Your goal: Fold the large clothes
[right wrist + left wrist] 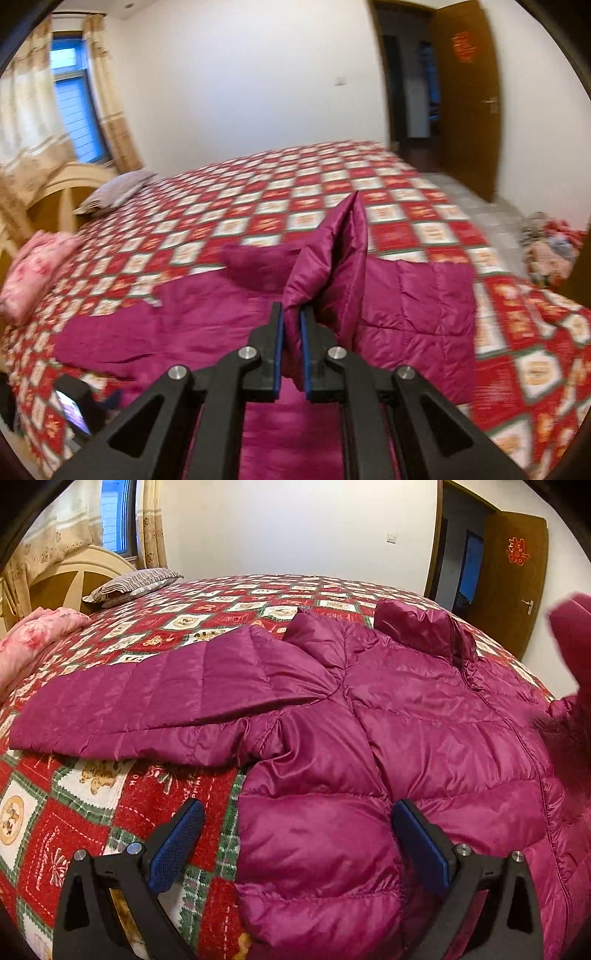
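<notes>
jacket (207, 332) sleeve pinched in right gripper (291, 332); left gripper (295, 845) straddles hem, unclamped.

A bed (424, 236) under a red, white and green checked cover fills a white-walled room, its cream headboard (70, 579) by a curtained window (74, 107). 1 brown door (469, 99) stands open; pale floor (491, 221) lies beside the bed.

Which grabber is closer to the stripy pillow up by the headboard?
Probably left, though not by much. The left gripper hangs open over the purple jacket at the bed's near edge, on the striped pillow's side. The right gripper, pinching a jacket fold, sits further away.
</notes>
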Demonstrator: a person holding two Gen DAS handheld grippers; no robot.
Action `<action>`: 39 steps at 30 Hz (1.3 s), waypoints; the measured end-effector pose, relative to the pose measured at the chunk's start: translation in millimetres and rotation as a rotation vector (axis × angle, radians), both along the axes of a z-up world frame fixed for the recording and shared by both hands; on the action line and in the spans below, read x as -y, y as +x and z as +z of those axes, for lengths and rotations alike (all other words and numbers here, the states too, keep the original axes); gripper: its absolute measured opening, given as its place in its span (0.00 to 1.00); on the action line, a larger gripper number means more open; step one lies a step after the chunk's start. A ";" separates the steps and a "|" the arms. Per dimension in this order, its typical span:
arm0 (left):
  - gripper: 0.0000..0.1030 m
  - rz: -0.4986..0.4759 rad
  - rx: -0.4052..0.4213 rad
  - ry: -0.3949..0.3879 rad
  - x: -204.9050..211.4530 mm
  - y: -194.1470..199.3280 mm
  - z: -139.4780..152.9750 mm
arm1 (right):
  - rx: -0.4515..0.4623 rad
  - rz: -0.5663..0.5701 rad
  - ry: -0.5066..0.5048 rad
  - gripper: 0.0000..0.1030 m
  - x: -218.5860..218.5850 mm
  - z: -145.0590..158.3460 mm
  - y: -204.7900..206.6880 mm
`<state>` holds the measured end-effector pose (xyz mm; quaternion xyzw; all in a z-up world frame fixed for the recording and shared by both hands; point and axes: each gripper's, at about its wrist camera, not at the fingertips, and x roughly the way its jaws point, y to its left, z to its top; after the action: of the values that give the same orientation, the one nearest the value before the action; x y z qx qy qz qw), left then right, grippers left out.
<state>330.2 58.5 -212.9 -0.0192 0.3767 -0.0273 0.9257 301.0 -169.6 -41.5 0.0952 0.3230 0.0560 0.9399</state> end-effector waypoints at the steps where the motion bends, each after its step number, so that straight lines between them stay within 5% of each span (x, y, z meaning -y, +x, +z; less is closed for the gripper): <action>1: 0.99 0.000 -0.001 0.002 0.1 0.3 -0.1 | -0.007 0.027 0.010 0.10 -12.0 -2.1 4.7; 9: 0.99 -0.004 0.008 -0.020 -1.4 -1.3 0.9 | -0.105 0.205 0.069 0.10 -90.3 -47.4 43.2; 17: 0.99 -0.010 0.021 -0.034 -4.6 -1.5 0.1 | -0.196 0.332 0.123 0.12 -124.5 -81.2 52.9; 20: 0.99 -0.010 0.023 -0.035 -4.0 -1.3 -0.1 | -0.231 0.366 0.163 0.26 -128.0 -85.1 57.7; 22: 0.99 -0.011 0.024 -0.033 -4.2 -2.0 -0.4 | -0.239 0.389 0.228 0.54 -125.0 -82.0 57.7; 26: 0.99 -0.010 0.022 -0.027 -3.6 -2.7 -0.6 | -0.138 0.384 0.260 0.62 -107.9 -53.3 41.2; 32: 0.99 -0.007 0.007 -0.009 -1.5 0.8 -0.8 | -0.054 0.196 0.144 0.41 -45.0 -33.5 26.1; 39: 0.99 0.011 -0.008 0.089 6.8 -0.5 17.5 | -0.134 -0.122 -0.024 0.32 53.6 -69.7 39.0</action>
<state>329.7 51.7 -195.5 0.0198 0.3810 -0.0055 0.9244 340.0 -223.1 -111.2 0.1071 0.3795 -0.0118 0.9189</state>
